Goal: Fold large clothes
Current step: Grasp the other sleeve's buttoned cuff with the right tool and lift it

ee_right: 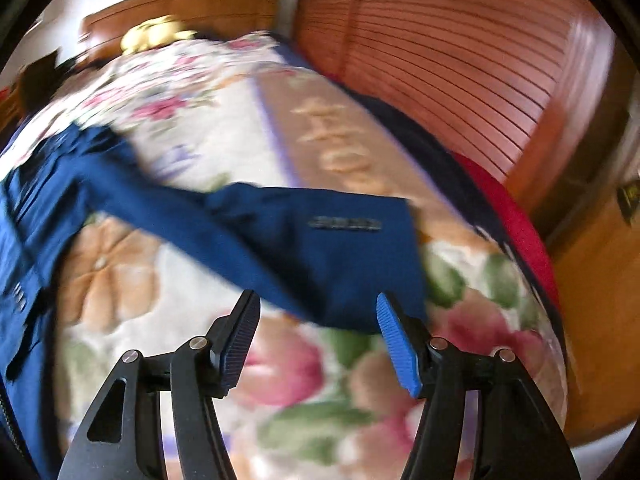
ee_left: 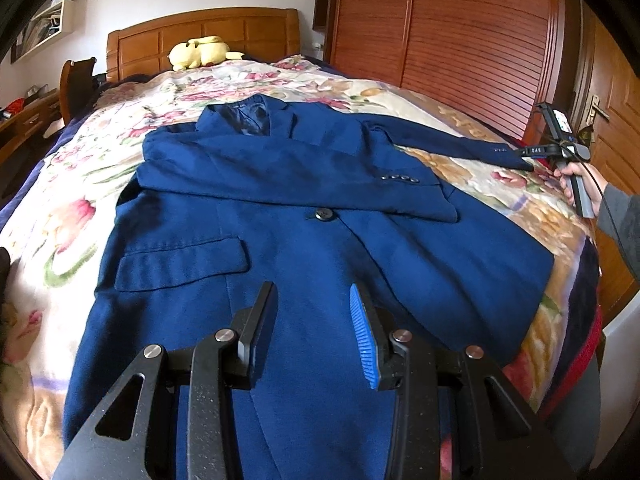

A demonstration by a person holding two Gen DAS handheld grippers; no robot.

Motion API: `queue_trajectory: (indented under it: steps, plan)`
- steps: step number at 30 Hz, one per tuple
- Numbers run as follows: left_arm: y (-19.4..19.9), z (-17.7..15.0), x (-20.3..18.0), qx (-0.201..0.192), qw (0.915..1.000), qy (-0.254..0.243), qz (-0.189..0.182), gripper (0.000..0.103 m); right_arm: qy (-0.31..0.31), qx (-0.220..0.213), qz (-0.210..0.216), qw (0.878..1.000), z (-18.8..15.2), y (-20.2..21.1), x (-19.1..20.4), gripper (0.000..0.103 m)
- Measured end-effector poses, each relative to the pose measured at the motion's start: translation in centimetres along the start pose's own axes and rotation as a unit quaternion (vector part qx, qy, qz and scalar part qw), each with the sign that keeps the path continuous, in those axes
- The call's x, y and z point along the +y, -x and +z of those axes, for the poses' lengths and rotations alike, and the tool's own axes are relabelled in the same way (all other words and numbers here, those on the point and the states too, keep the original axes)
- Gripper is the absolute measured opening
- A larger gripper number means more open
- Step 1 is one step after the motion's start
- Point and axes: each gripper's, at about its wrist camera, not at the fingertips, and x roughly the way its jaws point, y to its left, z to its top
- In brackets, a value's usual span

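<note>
A blue suit jacket [ee_left: 280,216] lies front up on the floral bedspread [ee_left: 72,216]. Its left sleeve [ee_left: 280,172] is folded across the chest. Its right sleeve [ee_left: 452,136] stretches out toward the bed's right edge. My left gripper [ee_left: 314,296] is open and empty above the jacket's lower front. My right gripper [ee_right: 318,308] is open, its fingertips just short of the right sleeve's cuff [ee_right: 352,248], which lies flat on the bedspread [ee_right: 280,380]. The right wrist view is blurred. The right gripper also shows in the left wrist view [ee_left: 532,152], at the cuff.
A yellow plush toy [ee_left: 200,52] lies at the wooden headboard [ee_left: 208,36]. A slatted wooden wardrobe [ee_left: 448,28] runs along the bed's right side, with a door [ee_left: 612,120] beyond. A chair [ee_left: 76,80] and a desk [ee_left: 24,120] stand left of the bed.
</note>
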Motion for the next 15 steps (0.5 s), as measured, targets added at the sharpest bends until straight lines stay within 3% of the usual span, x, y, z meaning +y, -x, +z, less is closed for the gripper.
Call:
queue_trajectory:
  steps: [7, 15]
  plan:
    - [-0.5, -0.1, -0.2, 0.008, 1.0000, 0.001, 0.003, 0.038, -0.068, 0.019, 0.001, 0.998, 1.1, -3.0, -2.6, 0.064]
    - [-0.6, 0.0, 0.2, 0.009, 0.9999, 0.008, 0.001, 0.039, -0.060, 0.064, -0.014, 0.996, 1.6, -6.4, -2.0, 0.064]
